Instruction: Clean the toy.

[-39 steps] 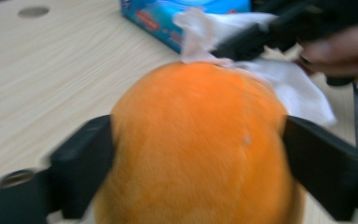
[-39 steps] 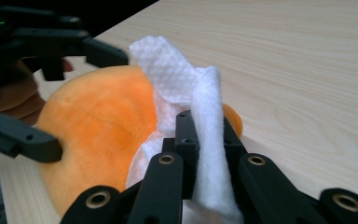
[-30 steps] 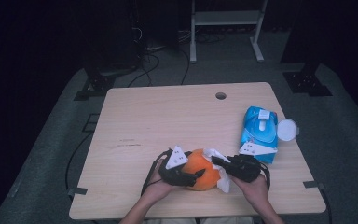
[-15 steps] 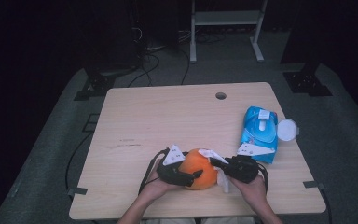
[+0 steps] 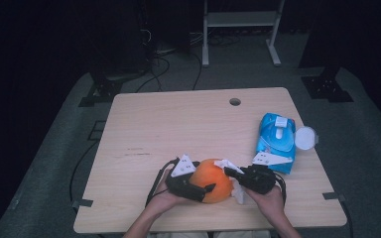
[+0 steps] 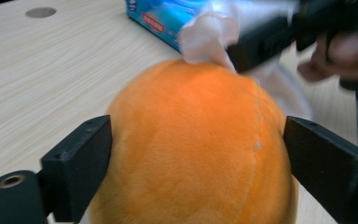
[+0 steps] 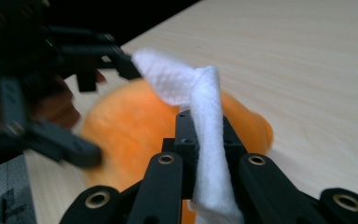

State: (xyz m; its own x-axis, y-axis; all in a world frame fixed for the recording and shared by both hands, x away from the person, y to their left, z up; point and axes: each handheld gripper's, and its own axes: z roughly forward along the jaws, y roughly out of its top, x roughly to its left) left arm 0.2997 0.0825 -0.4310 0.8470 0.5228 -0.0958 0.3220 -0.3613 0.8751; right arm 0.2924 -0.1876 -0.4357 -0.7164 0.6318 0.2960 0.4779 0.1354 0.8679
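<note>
I see a dark room with cables on grey floor and a pale wood-grain tabletop (image 5: 178,124) with one round hole. Near its front edge my left gripper (image 5: 198,187) has its jaws spread around a round, fuzzy orange plush ball (image 5: 212,177), one jaw against each flank. To the right, touching the ball's top, a soft white wipe (image 7: 205,126) is pinched between the jaws of my right gripper (image 5: 234,172), folded and nubbly. Beyond the right gripper lies a glossy blue wipes pack (image 5: 277,141), its round lid open.
</note>
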